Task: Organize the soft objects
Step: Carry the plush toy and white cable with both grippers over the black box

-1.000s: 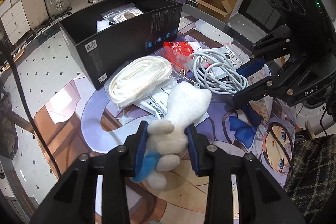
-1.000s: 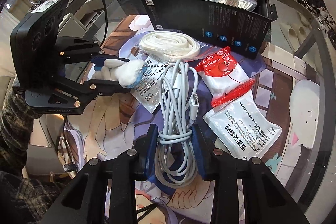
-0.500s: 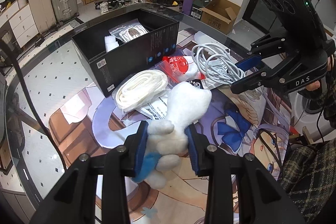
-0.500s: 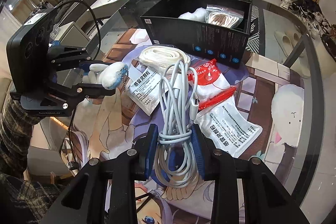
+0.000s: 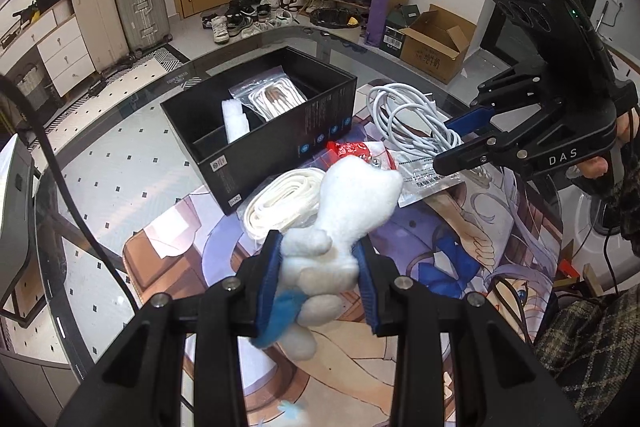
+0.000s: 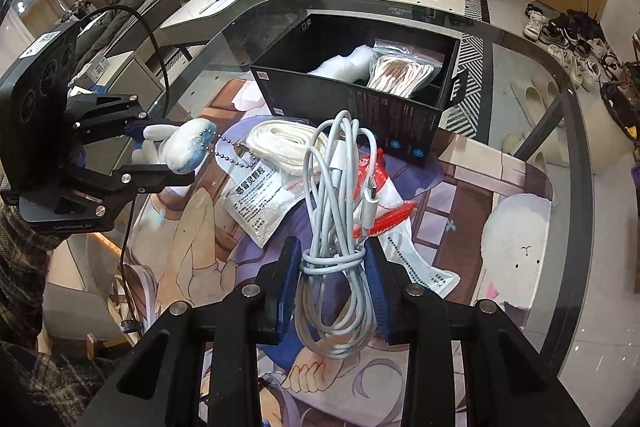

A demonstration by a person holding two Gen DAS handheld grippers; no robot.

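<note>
A white and blue plush toy [image 5: 340, 227] with a bead chain is clamped in my left gripper [image 5: 320, 267], held above the printed mat [image 5: 460, 251]; the right wrist view shows the same plush toy [image 6: 176, 147] in the left gripper [image 6: 160, 151]. My right gripper [image 6: 332, 267] is shut on a coiled pale grey cable [image 6: 340, 207], lifted off the table; that cable [image 5: 412, 123] also hangs from the right gripper [image 5: 460, 143] in the left wrist view. The black box [image 5: 280, 143] beyond holds a bagged white cord [image 5: 276, 99] and a white soft roll [image 5: 236, 119].
On the mat lie a bag of flat white cord [image 6: 280, 143], a red and white balloon packet [image 6: 380, 187] and two white printed sachets [image 6: 256, 203]. The glass table's curved rim [image 6: 580, 147] runs to the right. A person's plaid sleeve [image 5: 592, 339] is at the lower right.
Both grippers have risen with their loads; the table, the box and the items on the mat look farther away. The cable and plush toy have come off the mat.
</note>
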